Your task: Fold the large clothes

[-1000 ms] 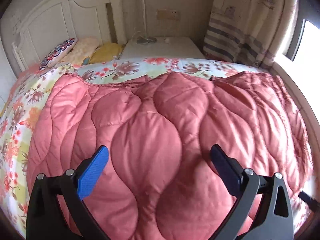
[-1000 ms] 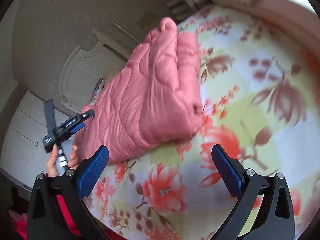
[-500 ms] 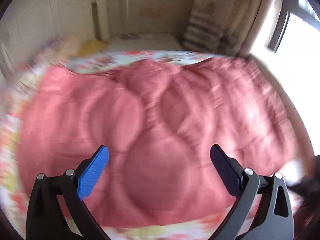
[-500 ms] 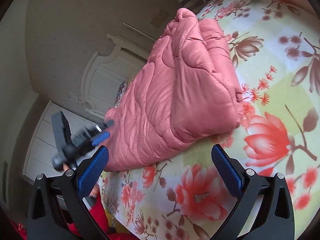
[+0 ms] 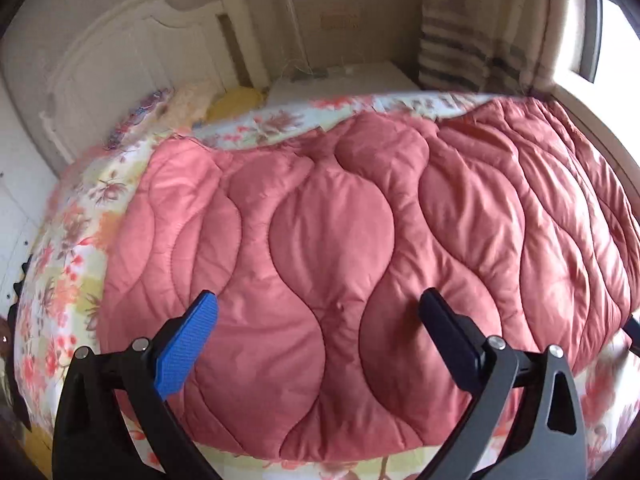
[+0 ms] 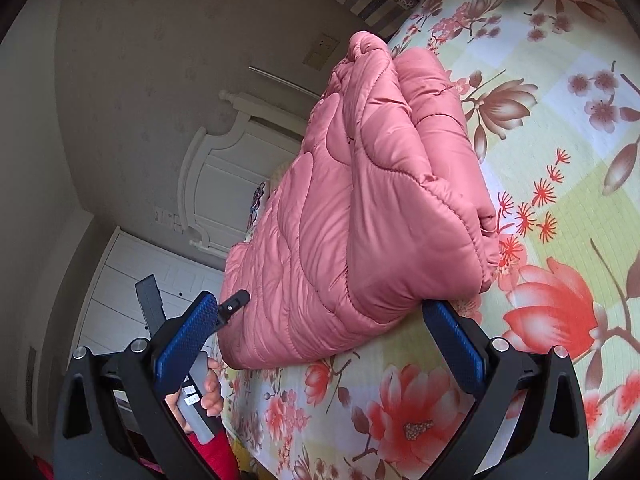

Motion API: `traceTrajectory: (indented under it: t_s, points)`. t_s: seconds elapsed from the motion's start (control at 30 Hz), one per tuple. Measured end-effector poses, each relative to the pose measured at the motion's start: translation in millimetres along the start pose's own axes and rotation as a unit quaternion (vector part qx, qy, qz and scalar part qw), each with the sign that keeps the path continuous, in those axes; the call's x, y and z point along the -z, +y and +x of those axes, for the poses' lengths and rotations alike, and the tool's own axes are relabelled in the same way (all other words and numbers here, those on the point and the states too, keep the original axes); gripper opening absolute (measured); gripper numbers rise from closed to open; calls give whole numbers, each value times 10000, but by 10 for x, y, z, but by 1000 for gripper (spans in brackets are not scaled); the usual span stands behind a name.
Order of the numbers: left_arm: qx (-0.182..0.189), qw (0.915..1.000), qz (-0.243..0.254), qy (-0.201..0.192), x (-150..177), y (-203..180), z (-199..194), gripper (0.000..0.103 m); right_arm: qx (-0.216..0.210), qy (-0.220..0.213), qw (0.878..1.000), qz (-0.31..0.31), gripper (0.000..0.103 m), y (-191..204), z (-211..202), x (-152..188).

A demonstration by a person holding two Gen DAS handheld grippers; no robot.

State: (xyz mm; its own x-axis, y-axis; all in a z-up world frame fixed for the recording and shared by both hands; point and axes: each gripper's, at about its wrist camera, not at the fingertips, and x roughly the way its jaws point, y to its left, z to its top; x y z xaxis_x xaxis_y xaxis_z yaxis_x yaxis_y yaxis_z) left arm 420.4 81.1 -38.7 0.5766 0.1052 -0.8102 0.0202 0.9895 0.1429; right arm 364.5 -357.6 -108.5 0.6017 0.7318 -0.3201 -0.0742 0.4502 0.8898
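Quilt (image 5: 340,248) lies ahead of the wide-open left gripper (image 5: 318,340). Only the right gripper (image 6: 320,340), wide too, sees its thick folded end, and a hand (image 6: 208,394).

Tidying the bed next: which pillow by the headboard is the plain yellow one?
The yellow pillow, rightmost of three, nearest the nightstand; the others are cream and patterned.

Floral-sheeted bed (image 5: 72,240), folded pink quilt (image 5: 340,240) on it, pillows (image 5: 192,100) at headboard
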Motion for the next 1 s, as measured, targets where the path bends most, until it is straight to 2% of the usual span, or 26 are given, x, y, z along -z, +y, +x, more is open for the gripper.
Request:
traceTrajectory:
  t_s: [0.03,0.07,0.13,0.23,0.3,0.33,0.37,0.47,0.57,0.6,0.67,0.73,0.87,0.9,1.0]
  points:
    - [211,9996,-141,130,9,83,8,94,-12,2,10000,-4,98,-8,-8,8]
    - [207,9996,-174,123,32,123,-9,94,-36,-14,10000,-20,98,-6,-15,13]
    - [-46,9999,-103,71,127,222,-26,94,-67,-49,10000,-31,98,-20,-46,30]
    - [-156,9991,-326,209,330,534,-12,94,-137,-51,9999,-22,98,-54,-108,47]
    - [6,9979,-561,319,410,746,19,93,-187,-62,9998,-89,98,-57,-132,73]
    - [86,9981,-521,311,398,765,7,93,-211,-78,9996,-148,98,-56,-148,92]
    - [71,9987,-468,210,330,764,-81,87,-193,-123,9995,-197,98,-54,-169,119]
    - [227,9990,-365,-149,45,617,-283,89,-105,-289,9993,-223,98,-30,-208,195]
    - [327,9987,-63,-386,-286,296,-178,89,8,-510,9986,-104,98,-2,-281,346]
    - [270,9992,-52,-293,-316,227,-94,89,78,-611,9981,-86,98,9,-311,411]
    - [428,9987,-221,-149,-308,158,100,89,419,-1198,9919,59,98,43,-411,589]
    - [259,9990,-319,-161,-251,115,227,89,819,-1559,9843,144,99,100,-379,668]
    - [174,9989,-350,-245,-165,88,305,93,1613,-1320,9770,-445,99,293,69,583]
    - [206,9988,-385,-236,-164,102,311,94,1697,-1334,9751,-500,99,315,132,566]
    - [232,9985,-446,-233,-142,101,334,97,1869,-1740,9662,-343,99,346,236,521]
